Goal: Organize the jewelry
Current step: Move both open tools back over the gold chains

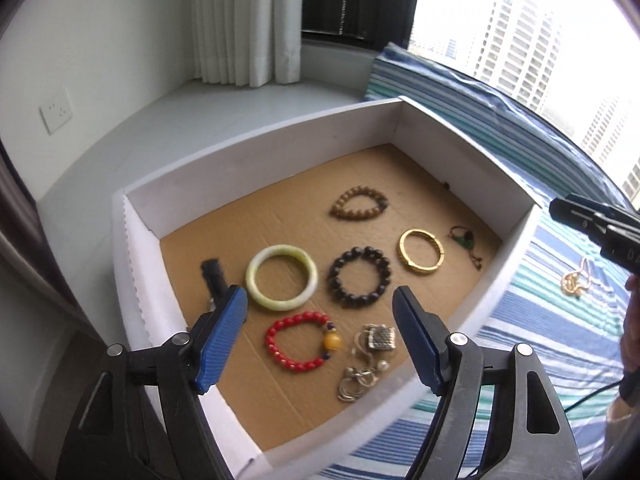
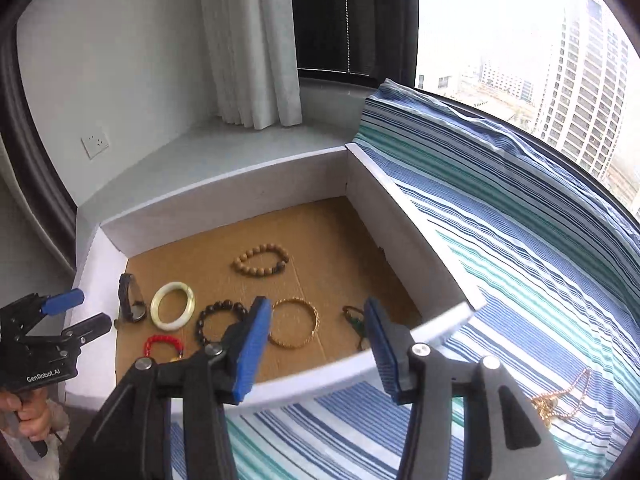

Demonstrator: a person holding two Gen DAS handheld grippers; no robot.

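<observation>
White box (image 1: 256, 148) w/ a cardboard floor sits on a blue-and-green striped cloth (image 2: 520, 240) by the window. Inside lie most of the pieces: tan bead bracelet (image 1: 359, 201) toward the far wall, pale green bangle (image 1: 282, 278), dark bead bracelet (image 1: 359, 277), gold bangle (image 1: 420, 257) in a row, a small dark corded piece w/ a green bit (image 1: 466, 242) near the right wall, too small to read properly. Nearer: red bead bracelet (image 1: 302, 341) w/ an amber bead, and a silvery tangle (image 1: 370, 354) beside it, chains or charms, can't sort out which. A dark watch-like item (image 1: 212, 276) by the left wall is partly behind a finger.

Left hand-held gripper (image 1: 320, 340) hangs over the near part of the box, jaws spread, nothing between the pads. Right hand-held gripper (image 2: 316, 350) is over the box's near wall, jaws also apart & empty; its left finger covers part of the dark beads, its right one hides most of the corded piece.

A gold chain (image 1: 576, 280) lies outside the box on the cloth, well apart from the rest, bunched up; in the right wrist view it's half cut off behind the gripper frame. A hand (image 2: 28, 416) grips the left tool's handle at the lower left edge, mostly cropped.
</observation>
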